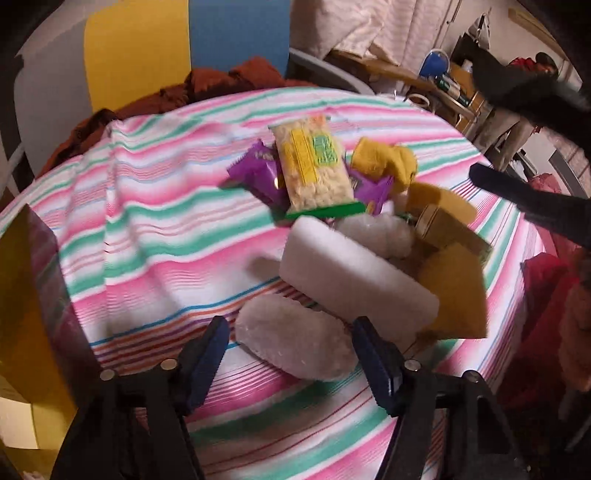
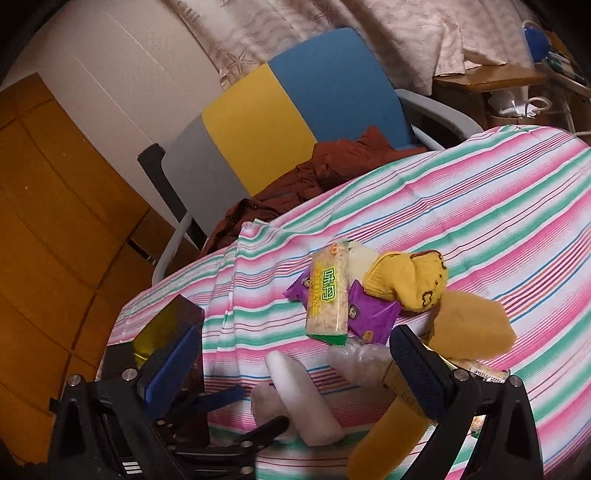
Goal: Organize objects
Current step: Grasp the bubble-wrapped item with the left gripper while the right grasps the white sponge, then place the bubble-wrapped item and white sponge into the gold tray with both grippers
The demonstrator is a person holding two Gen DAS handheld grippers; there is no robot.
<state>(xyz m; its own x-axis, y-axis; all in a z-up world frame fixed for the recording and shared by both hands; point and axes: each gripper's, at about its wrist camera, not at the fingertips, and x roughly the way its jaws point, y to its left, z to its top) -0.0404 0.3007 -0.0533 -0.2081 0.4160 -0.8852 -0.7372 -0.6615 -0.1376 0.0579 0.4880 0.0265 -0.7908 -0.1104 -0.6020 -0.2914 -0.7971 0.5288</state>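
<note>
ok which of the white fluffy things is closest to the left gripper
The oval fluffy pad lying between the open left gripper fingers; the other fluffy piece sits farther back behind the white foam block.

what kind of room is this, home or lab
Most likely a lived-in home room, not a lab. A striped cloth covers the table, a brown garment is heaped on a chair behind it, and a patterned curtain hangs at the back.

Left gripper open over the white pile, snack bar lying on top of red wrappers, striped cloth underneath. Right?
Nearly. The wrappers under the snack bar are purple, not red; the left wrist view shows it. The left gripper is open, and the striped cloth is underneath.
</note>
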